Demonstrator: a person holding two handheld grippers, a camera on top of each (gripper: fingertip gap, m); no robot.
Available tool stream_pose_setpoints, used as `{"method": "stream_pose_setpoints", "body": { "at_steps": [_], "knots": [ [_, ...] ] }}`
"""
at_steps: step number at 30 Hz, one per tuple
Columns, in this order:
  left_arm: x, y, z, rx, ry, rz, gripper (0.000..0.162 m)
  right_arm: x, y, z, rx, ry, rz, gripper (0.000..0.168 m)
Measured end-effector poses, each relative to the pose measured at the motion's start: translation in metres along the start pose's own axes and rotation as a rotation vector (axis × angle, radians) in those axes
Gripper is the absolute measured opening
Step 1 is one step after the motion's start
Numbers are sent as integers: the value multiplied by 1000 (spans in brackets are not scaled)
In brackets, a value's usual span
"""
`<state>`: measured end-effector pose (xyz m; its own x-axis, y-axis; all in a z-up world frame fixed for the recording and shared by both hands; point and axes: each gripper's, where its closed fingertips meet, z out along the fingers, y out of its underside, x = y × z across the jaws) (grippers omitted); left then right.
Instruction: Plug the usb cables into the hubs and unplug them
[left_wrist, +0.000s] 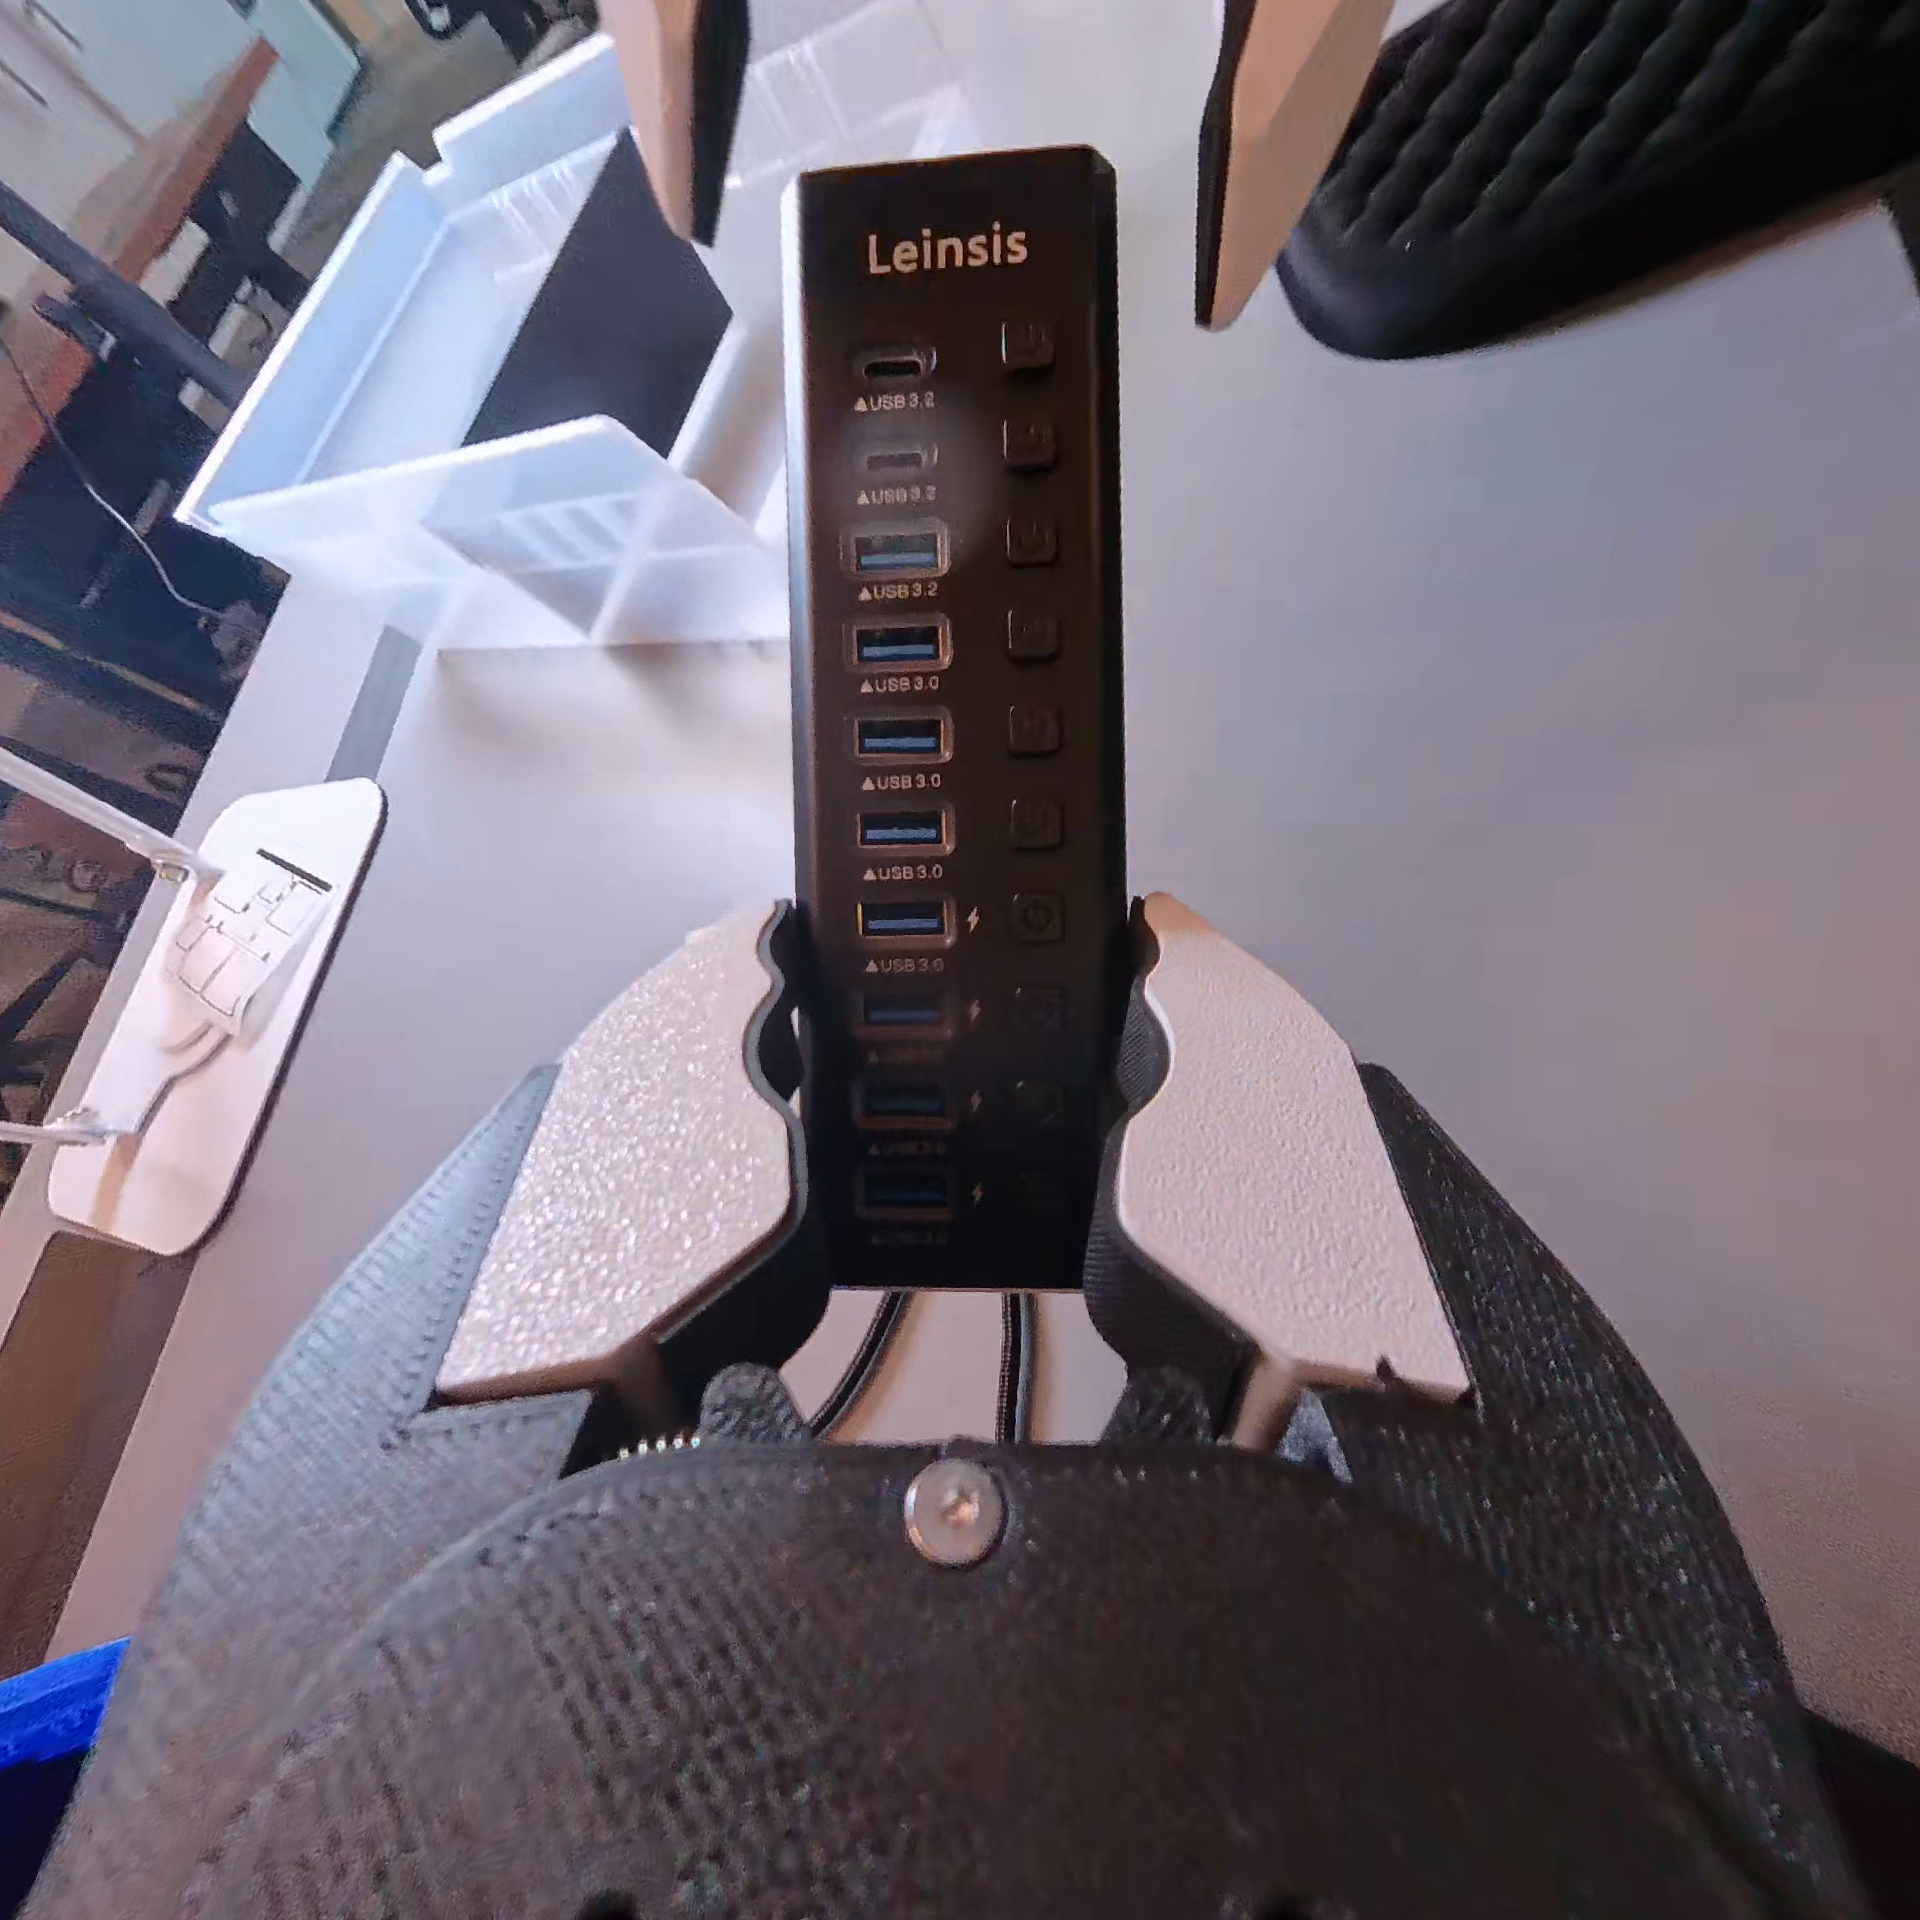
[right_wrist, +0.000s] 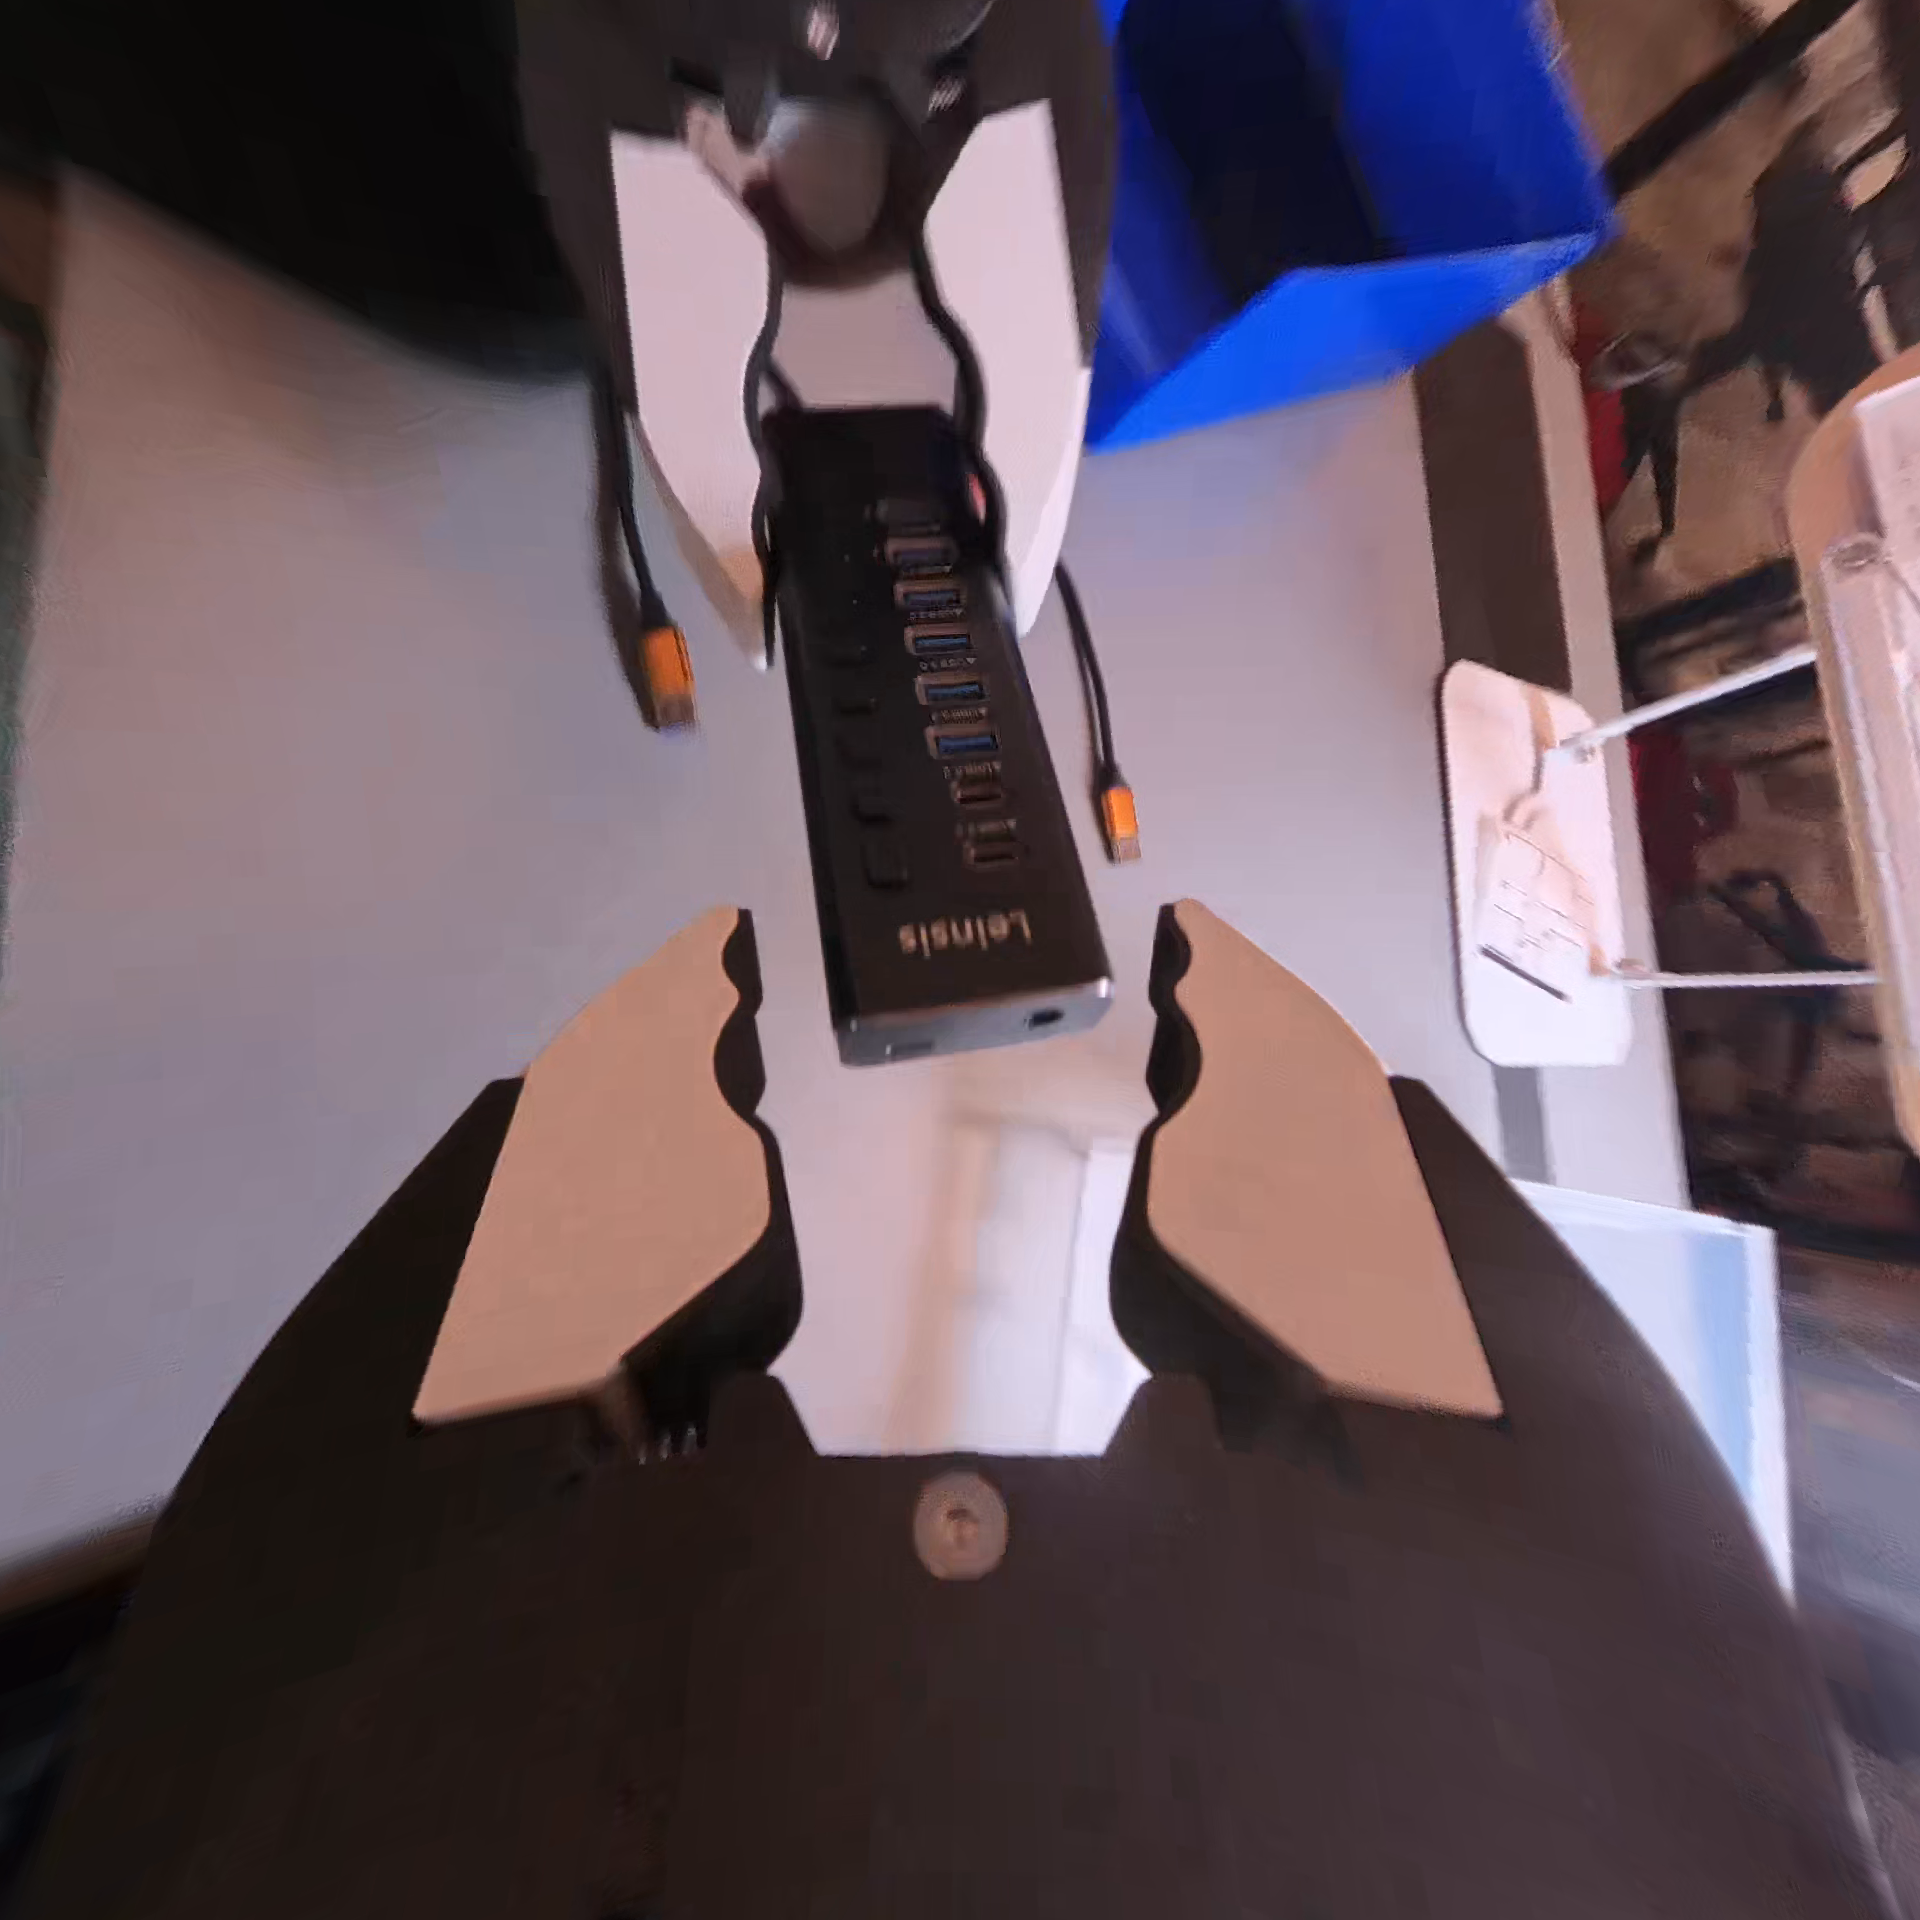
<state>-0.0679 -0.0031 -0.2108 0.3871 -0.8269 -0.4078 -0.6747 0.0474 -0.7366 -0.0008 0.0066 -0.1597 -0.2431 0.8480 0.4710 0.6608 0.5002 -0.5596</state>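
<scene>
White and plain, the surface (left_wrist: 1455, 831) carries almost nothing near the work. The left gripper (left_wrist: 961, 925) has its jaws clamped on the sides of a long black hub (left_wrist: 956, 644), near its cable end, so most of the hub sticks out past the jaw tips. Every port on the hub looks empty. The right gripper (right_wrist: 956, 914) has its jaws apart and holds nothing, with the far end of the hub just ahead of and between its tips. From here, I think the right jaws must go and pick up a plug. Things could go wrong if the hub twists in the left jaws when a plug is pushed in, since it is held only at one end. A plug turned the wrong way could also jam at the port. The right wrist view shows two cables with orange plugs, one plug (right_wrist: 665, 675) to the left of the left jaws and one plug (right_wrist: 1120, 821) to the right, both loose and not in any port. The left wrist view does not show these plugs. It does show the ports and buttons sharply, plus white trays (left_wrist: 499, 416) beyond the jaws to the left.
</scene>
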Motion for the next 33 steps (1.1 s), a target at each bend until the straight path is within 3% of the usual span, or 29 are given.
{"method": "stream_pose_setpoints", "body": {
  "at_steps": [3, 7, 12, 17, 22, 26, 29, 33],
  "knots": [
    [2, 3, 6, -68, -14, 21, 61, -10, -1, 21, -211, -39, -152, 74],
    [1, -3, 1, -77, -52, 42, 60, -7, 10, 56, -373, -31, -285, 65],
    [-2, -10, -16, 50, -56, -8, 60, -4, 0, 63, -262, -54, -240, 63],
    [-36, -27, -41, 257, -183, -109, 61, 28, 9, 29, -282, -30, -179, 63],
    [-62, -17, -63, 392, -204, -312, 53, 116, 50, -32, -410, 129, -89, 63],
    [-65, -10, -59, 399, -185, -351, 53, 193, 102, -65, -501, 233, 28, 63],
    [-64, -12, -60, 424, -179, -358, 53, 226, 151, -59, -523, 204, 115, 63],
    [-65, -12, -63, 452, -189, -350, 51, 234, 217, -26, -535, 52, 224, 63]
  ]
}}
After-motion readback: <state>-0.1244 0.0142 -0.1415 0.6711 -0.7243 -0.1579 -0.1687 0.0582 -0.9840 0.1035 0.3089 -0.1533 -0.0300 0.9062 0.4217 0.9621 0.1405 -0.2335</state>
